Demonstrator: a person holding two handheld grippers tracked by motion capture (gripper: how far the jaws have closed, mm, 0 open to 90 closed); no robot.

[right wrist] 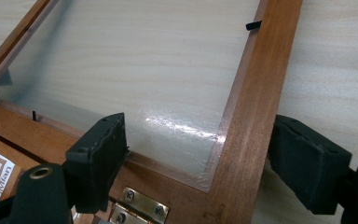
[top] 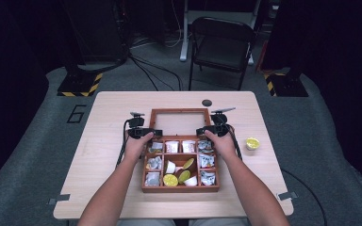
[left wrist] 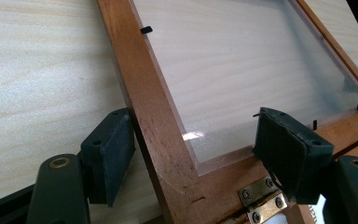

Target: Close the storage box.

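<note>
Recording lab or studio, dark curtained walls, grey carpet, hazard-striped stand bases (top: 80,84), loose floor cables (top: 158,70), folding chair (top: 221,44), pale wooden surface (top: 108,122)

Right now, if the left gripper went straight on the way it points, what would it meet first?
Probably the lid of the box. The left gripper straddles the lid's wooden side rail, jaws open and clear of it, so going on would run its body onto that rail near the hinge. Depth is unclear.
</note>
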